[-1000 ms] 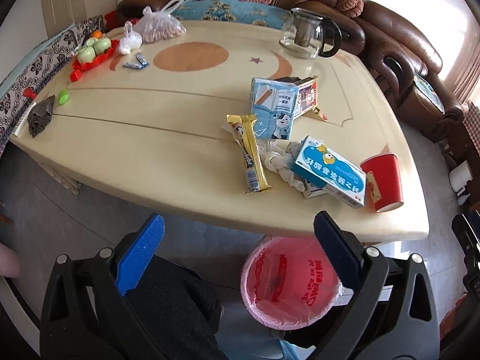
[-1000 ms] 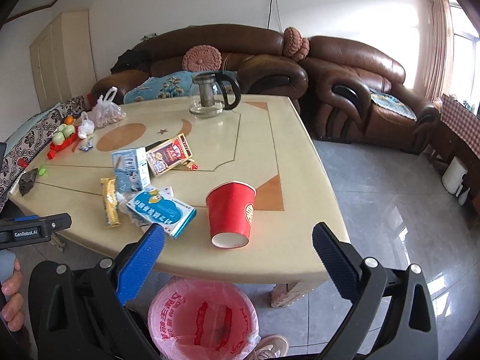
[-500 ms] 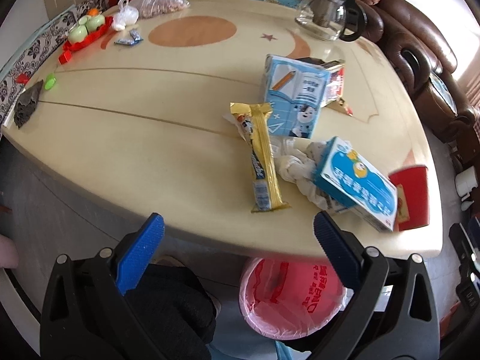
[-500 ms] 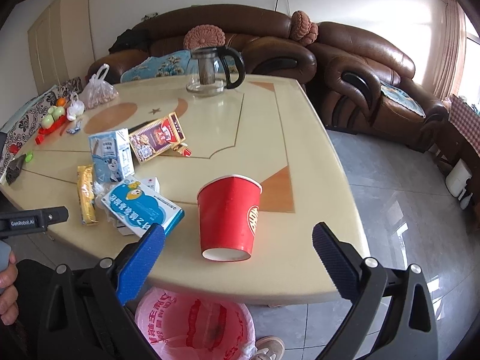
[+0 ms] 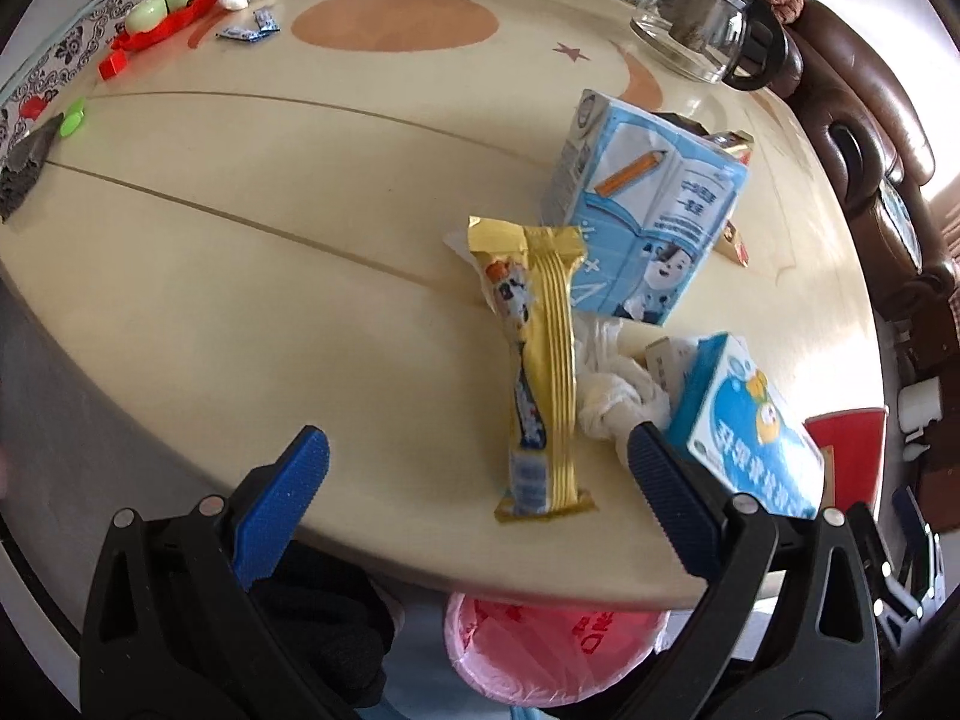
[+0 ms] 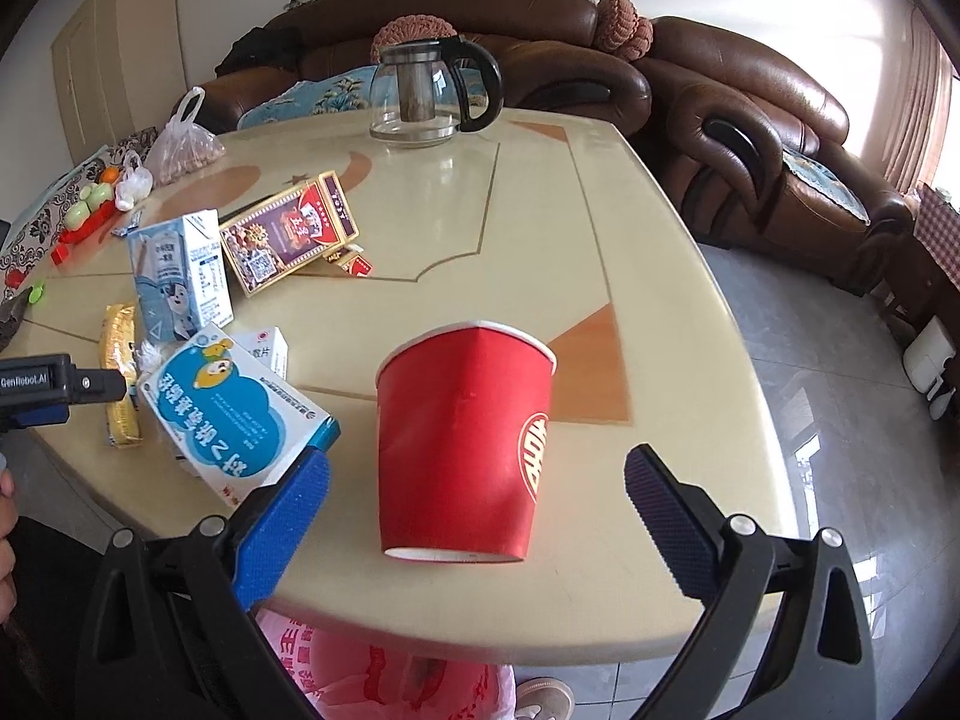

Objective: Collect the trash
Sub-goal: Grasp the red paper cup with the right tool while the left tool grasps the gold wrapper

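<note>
With both sets of fingers spread wide and empty, the left gripper (image 5: 478,457) faces the gold snack wrapper (image 5: 543,372) at 12 o'clock, the right gripper (image 6: 477,475) brackets the upside-down red cup (image 6: 465,444), apparently untouched, above the pink-lined bin (image 6: 384,684) at 6 o'clock.

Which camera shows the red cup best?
The right wrist view: the red cup stands upside down near the table edge, whole and centred ahead of the open right gripper. The left wrist view catches only a cropped red sliver at its right edge, behind the blue box.
</note>
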